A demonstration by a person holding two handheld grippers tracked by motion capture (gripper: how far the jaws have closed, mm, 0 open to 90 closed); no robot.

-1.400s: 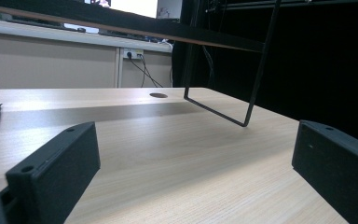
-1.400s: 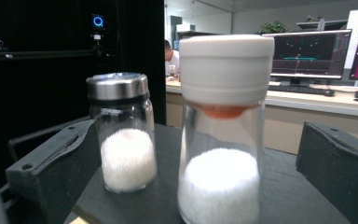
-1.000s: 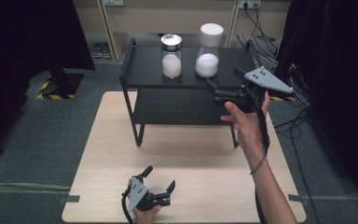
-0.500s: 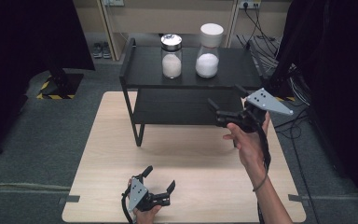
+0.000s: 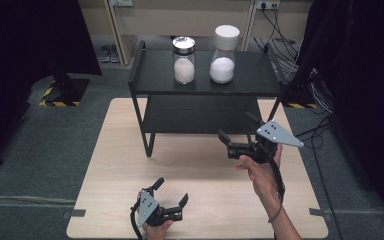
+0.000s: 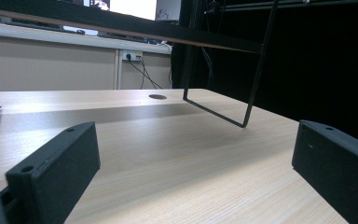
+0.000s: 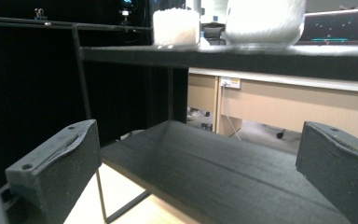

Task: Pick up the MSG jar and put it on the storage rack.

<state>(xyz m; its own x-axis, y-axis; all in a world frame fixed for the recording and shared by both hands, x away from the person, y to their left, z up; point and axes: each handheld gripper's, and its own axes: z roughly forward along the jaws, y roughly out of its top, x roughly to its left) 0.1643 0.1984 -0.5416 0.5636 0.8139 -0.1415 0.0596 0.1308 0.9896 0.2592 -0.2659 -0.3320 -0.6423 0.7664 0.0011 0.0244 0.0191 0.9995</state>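
A: Where are the jars rn?

B: 2 of them on the top shelf of the black rack (image 5: 152,75), standing upright, side by side but apart. The silver-lidded jar (image 5: 184,60) is on the left, the white-capped jar (image 5: 223,54) on the right, both w/ white powder inside. In the right gripper view you see just their bottoms, the silver-lidded one (image 7: 175,25) and the white-capped one (image 7: 265,21), above the shelf edge.

A: Right gripper?

B: The right gripper (image 5: 236,136) is held up in the hand (image 5: 261,172), in front of the rack's right side, about level w/ the lower shelf (image 7: 223,179). Jaws spread wide, nothing between them. It's well short of the jars and touches neither.

A: And the left one?

B: The left gripper (image 5: 171,191) is low at the near edge of the table (image 5: 105,150), well apart from the rack. Jaws also wide open and empty; in its own view they sit just over the wood, w/ the rack's foot bar (image 6: 216,112) farther off.

A: Anything else around?

B: Grey carpet floor (image 5: 40,145), hazard-striped tape (image 5: 55,103) to the left, cables (image 5: 275,30) behind the rack on the right, a wall socket (image 5: 267,5) above them. The table has a round hole (image 6: 157,96) in its top.
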